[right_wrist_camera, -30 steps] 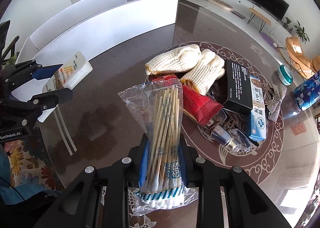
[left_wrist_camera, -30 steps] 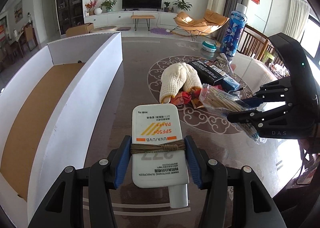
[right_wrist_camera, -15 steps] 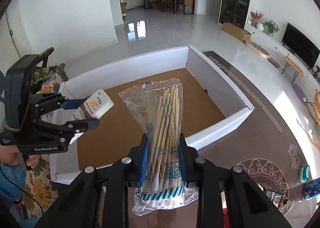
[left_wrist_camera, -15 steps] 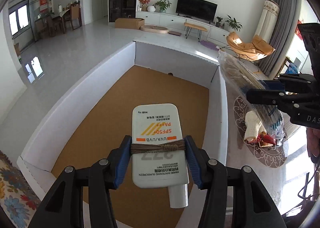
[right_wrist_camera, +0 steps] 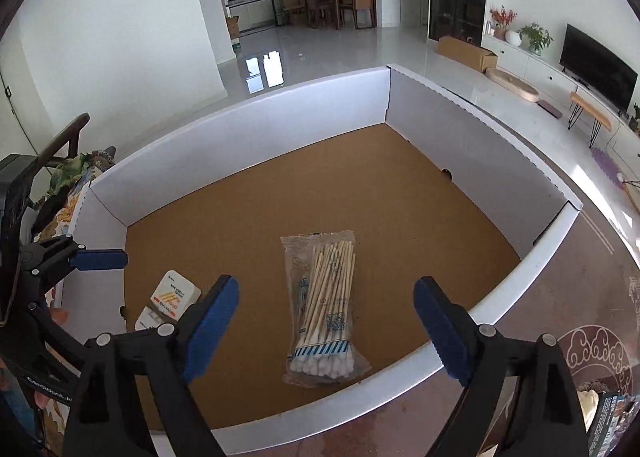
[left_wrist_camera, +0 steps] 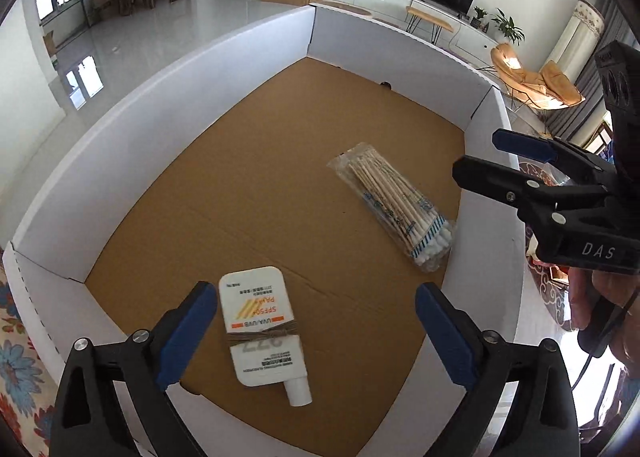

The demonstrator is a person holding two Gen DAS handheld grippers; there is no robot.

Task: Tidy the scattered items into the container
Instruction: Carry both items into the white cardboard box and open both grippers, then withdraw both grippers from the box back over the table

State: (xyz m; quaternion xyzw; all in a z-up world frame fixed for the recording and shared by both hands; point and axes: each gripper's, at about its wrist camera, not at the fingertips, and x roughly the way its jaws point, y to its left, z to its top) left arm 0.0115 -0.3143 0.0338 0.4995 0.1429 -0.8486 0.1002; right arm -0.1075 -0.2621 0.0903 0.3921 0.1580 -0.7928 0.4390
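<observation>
A large white cardboard box with a brown floor fills both views; it also shows in the right wrist view. A white sunscreen tube with a twine band lies on the box floor below my open left gripper. A clear bag of cotton swabs lies on the floor further right; in the right wrist view the bag lies below my open right gripper. The tube shows at the left there, partly hidden by a finger. Both grippers are empty above the box.
The dark table with a white ornament runs along the box's right side. A few loose items show at the lower right edge. The right gripper hangs over the box's right wall; the left gripper over its left wall.
Both grippers have opened. The sunscreen tube and the cotton swab bag have dropped from the fingers onto the box floor.
</observation>
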